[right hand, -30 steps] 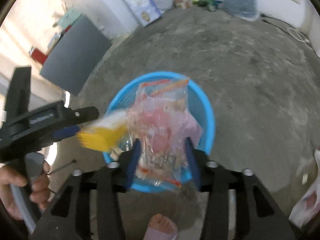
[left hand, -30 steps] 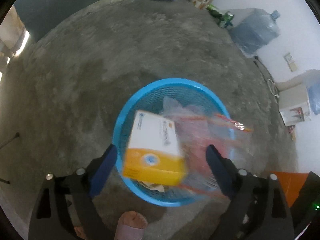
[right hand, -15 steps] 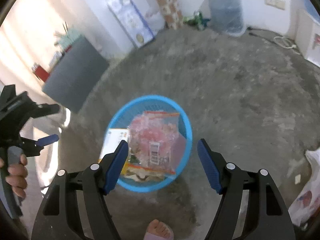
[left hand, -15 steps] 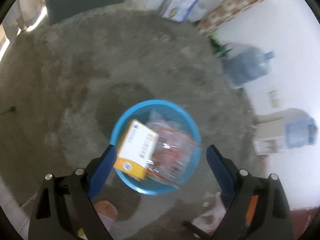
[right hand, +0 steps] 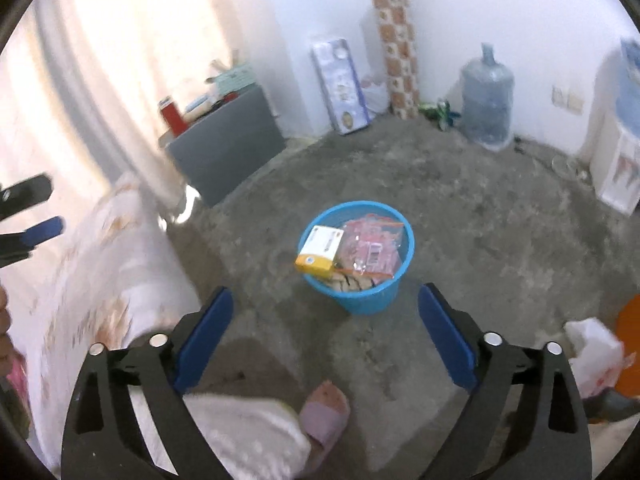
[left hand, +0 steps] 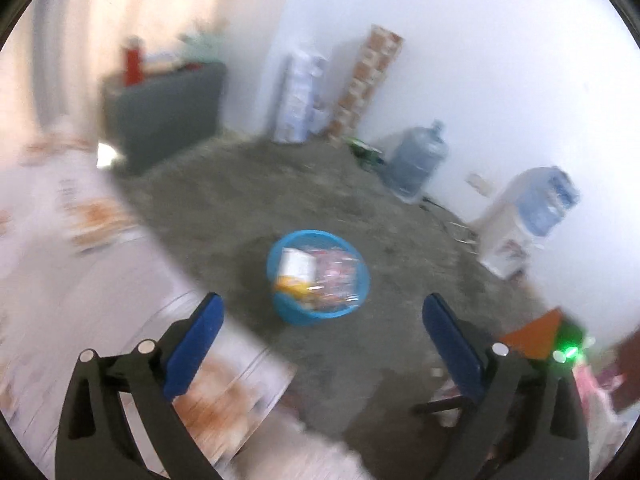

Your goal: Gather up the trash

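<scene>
Right wrist view, blue basket (right hand: 362, 300) brimming with trash, both grippers wide, empty

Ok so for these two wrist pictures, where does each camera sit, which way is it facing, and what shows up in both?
Left wrist: on the left gripper, held high and tilted down toward the blue basket on the concrete floor; only its own open blue fingers show.
Right wrist: on the right gripper, aimed down at the same basket; its open fingers, the person's slippered foot and the left gripper at the left edge show.
Shared: basket, yellow-and-white box, water jug, grey cabinet.
</scene>
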Available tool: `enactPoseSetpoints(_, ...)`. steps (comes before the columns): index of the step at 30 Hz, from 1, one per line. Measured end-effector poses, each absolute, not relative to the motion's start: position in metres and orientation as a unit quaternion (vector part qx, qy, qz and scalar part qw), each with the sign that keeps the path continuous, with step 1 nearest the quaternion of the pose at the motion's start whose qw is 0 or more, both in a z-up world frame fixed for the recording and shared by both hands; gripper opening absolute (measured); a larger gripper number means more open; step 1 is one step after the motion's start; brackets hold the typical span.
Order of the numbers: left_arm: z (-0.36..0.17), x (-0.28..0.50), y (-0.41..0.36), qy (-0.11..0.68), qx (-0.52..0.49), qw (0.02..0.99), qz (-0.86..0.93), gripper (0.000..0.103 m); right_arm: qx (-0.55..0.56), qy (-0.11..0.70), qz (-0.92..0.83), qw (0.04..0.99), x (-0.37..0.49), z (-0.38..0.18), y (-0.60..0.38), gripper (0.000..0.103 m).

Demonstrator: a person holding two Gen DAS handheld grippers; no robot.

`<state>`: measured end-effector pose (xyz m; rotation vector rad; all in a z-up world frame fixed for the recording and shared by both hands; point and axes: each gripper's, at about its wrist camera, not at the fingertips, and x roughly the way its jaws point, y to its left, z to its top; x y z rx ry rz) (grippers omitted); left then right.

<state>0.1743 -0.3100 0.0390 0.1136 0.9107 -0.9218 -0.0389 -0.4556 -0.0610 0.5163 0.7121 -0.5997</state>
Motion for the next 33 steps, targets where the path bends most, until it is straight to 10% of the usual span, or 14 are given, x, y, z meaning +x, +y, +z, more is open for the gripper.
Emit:
enactPoseSetpoints(14,0.024,0.097,-0.135,0.370,0.048,0.902,-0.218,0.098,0.134,0.331,-0.324,0.876,-0.052,-0.026,-0.316,0.095)
enactPoseSetpoints(33,0.046,0.108,-0.117,0.328,0.109,0.928,-0.140,0.098,0.112,0.314,-0.389,0.859,-0.041,0.009,-0.276,0.095)
